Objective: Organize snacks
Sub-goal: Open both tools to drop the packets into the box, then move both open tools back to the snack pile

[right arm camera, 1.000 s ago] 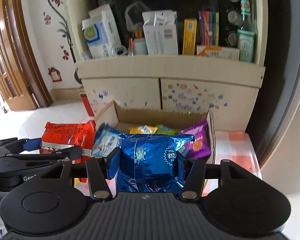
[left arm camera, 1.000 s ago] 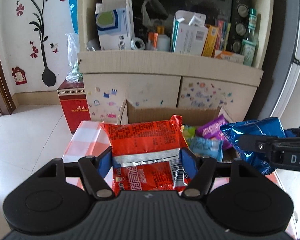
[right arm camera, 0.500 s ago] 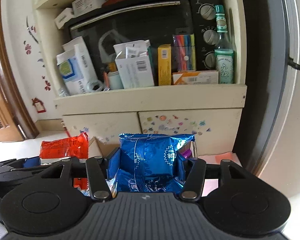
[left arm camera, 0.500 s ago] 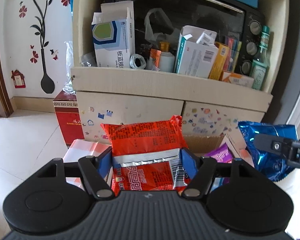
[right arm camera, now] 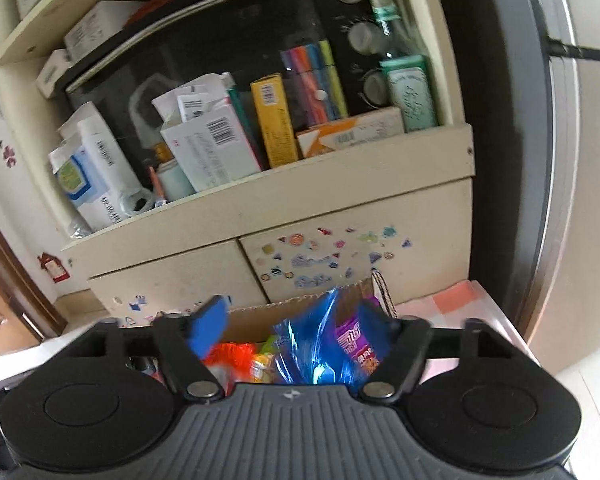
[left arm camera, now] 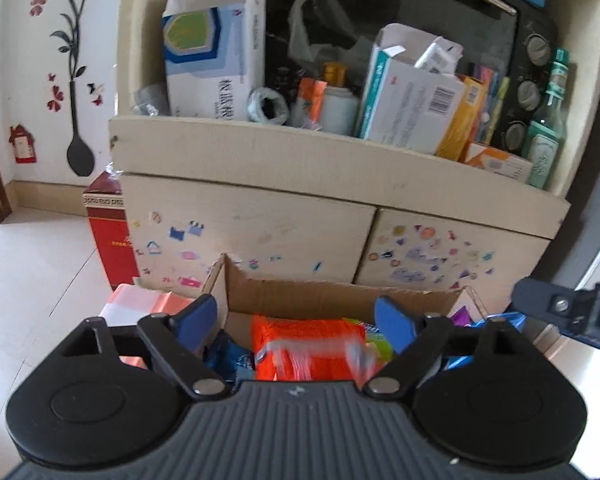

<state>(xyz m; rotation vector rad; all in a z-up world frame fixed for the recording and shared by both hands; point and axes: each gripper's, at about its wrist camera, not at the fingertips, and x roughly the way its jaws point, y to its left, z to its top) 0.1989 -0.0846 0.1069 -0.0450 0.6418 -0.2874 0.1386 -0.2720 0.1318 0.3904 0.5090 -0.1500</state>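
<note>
Nearest in: left gripper [left arm camera: 296,320] has its jaws spread wide, just been opening, blue pads clear of the red-orange snack packet [left arm camera: 308,346], which sits blurred between them and down inside the cardboard box [left arm camera: 340,294]. Looks released, likely mid-drop.

Right gripper [right arm camera: 296,320] same story: jaws just been opening, wide now, blue foil snack bag [right arm camera: 320,344] between the fingers but tilted and smeared. Can't tell if the right pad touches it. It hangs over the box's right end, beside a purple packet [right arm camera: 354,346].

Risks: the blue bag is tipped toward the box's right wall [right arm camera: 382,292], so it could catch the flap and slide onto the pink checked tablecloth [right arm camera: 452,300]. The box looks crowded, so the packets may pile up and spill over the rim. The two grippers are near each other, so pulling back carelessly could knock them together.

Behind: a cream cabinet [left arm camera: 260,160], not involved.
</note>
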